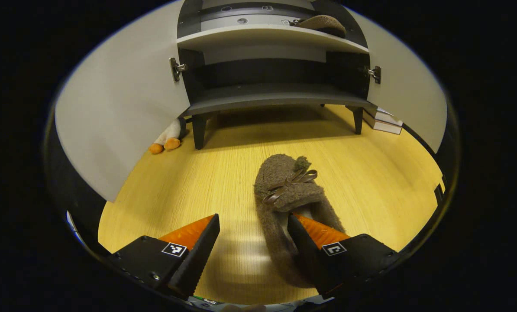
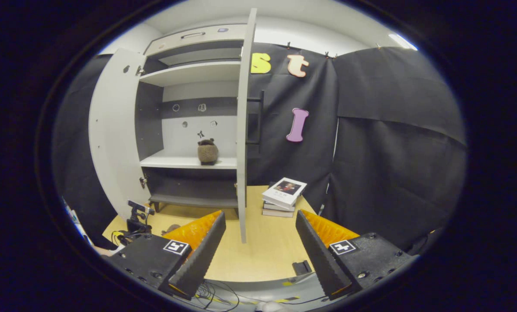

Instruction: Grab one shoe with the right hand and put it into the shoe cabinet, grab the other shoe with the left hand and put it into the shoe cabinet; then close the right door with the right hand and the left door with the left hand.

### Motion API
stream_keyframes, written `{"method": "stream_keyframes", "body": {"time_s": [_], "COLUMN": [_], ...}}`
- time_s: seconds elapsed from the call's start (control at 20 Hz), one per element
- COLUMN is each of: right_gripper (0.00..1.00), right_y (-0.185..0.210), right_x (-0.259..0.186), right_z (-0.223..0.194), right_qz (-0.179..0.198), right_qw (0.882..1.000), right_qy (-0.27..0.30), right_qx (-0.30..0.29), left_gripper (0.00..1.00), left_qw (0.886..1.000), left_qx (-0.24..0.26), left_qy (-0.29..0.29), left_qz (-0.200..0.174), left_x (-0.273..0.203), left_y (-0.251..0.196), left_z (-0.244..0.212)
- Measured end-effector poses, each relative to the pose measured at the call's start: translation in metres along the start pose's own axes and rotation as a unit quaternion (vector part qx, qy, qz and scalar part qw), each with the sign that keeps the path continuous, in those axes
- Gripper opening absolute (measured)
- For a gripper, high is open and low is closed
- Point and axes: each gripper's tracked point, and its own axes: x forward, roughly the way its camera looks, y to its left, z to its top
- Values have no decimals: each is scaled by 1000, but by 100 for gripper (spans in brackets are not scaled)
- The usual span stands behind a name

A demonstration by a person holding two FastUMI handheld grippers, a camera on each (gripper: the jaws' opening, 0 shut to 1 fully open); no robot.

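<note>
Reaching for the second shoe with the left tool, one shoe already shelved

Left tool stands wide open over the furry brown slipper on the pale wood-grain desk, its right finger at the heel opening, nothing gripped. Slipper looks light, soft and compressible, with a bow on top; best taken across the collar. Matching slipper sits on the white shelf of the shoe cabinet, both flat doors open. Right tool open and empty, facing the right door, near stacked books
</note>
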Motion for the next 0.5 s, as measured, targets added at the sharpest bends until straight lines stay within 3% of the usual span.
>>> {"method": "stream_keyframes", "body": {"time_s": [0.25,0.3,0.45,0.5], "right_gripper": [100,100,100,100], "right_y": [-3,-3,-1,-1], "right_x": [10,11,13,13], "right_z": [-2,0,0,0], "right_qz": [-12,-14,-15,-15], "right_qw": [1000,1000,1000,1000], "right_qy": [14,11,11,12], "right_qx": [-3,-3,-10,-12], "left_gripper": [96,100,93,100], "left_qw": [1000,999,999,999], "left_qx": [-23,-24,-22,-24], "left_qy": [-19,-23,-43,-43], "left_qz": [0,-4,-14,-20], "left_x": [40,46,56,61], "left_y": [6,3,-4,-7], "left_z": [20,23,36,37]}}
